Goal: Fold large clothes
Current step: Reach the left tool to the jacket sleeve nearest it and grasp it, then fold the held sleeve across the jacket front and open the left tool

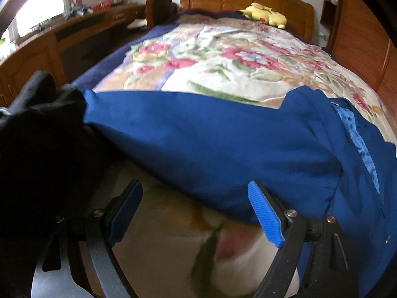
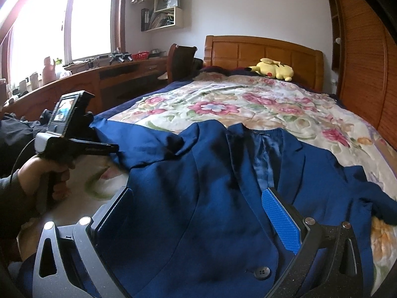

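A dark blue blazer (image 2: 188,173) lies front up on the floral blanket (image 2: 223,104), collar toward the headboard, its lining (image 2: 263,159) showing at the open front. One sleeve (image 1: 211,144) stretches out to the left. My left gripper (image 1: 194,188) is open, tilted down at the near edge of that sleeve, with only blanket between its pads. The same gripper (image 2: 111,149) shows in the right wrist view, held by a hand (image 2: 49,171). My right gripper (image 2: 198,193) is open over the blazer's front panel, just above a dark button (image 2: 261,272), with cloth lying between the jaws.
A black garment (image 1: 37,136) is bunched at the bed's left edge beside the sleeve end. A yellow plush toy (image 2: 275,70) rests by the wooden headboard (image 2: 263,49). A long desk (image 2: 111,79) and chair (image 2: 181,59) stand left; wooden wardrobe doors (image 2: 364,62) stand right.
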The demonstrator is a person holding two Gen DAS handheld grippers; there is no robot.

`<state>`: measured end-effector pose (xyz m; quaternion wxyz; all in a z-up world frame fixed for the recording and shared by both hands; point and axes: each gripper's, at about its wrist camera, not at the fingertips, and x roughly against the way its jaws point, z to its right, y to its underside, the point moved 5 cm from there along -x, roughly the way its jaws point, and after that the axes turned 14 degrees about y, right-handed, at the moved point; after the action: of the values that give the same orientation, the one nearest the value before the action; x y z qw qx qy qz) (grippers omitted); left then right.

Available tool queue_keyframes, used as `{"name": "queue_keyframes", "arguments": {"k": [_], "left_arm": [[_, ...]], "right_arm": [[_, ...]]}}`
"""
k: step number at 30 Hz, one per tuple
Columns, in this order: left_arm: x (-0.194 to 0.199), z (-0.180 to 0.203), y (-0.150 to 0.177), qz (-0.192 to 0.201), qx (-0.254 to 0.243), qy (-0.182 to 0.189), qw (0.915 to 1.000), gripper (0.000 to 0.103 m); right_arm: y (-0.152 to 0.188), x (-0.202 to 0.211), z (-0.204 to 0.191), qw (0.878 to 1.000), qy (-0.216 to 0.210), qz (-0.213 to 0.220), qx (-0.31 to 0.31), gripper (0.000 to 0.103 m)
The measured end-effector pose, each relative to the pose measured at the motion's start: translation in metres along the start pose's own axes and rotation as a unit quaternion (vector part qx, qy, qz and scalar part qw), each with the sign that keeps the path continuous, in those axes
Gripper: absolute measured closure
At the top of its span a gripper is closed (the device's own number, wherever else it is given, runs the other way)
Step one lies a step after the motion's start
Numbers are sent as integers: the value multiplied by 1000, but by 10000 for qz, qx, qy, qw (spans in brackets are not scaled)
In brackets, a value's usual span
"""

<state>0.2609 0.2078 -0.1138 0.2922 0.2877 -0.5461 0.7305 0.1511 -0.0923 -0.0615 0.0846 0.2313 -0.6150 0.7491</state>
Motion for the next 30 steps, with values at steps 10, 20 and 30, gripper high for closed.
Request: {"name": "queue_keyframes", "arguments": {"k": [10,20,30], "left_arm": [[-26,-8,-11,-232,689,614,9955,78],[28,62,-32,497,-429,657,9957,100],[71,177,-3,507,-1866,1241,9733,100]], "right_arm": [[0,8,11,10000,37,54,-71,0],[-3,21,29,9995,148,176,-194,0],[-1,31,52,9978,419,205,-476,0]]}}
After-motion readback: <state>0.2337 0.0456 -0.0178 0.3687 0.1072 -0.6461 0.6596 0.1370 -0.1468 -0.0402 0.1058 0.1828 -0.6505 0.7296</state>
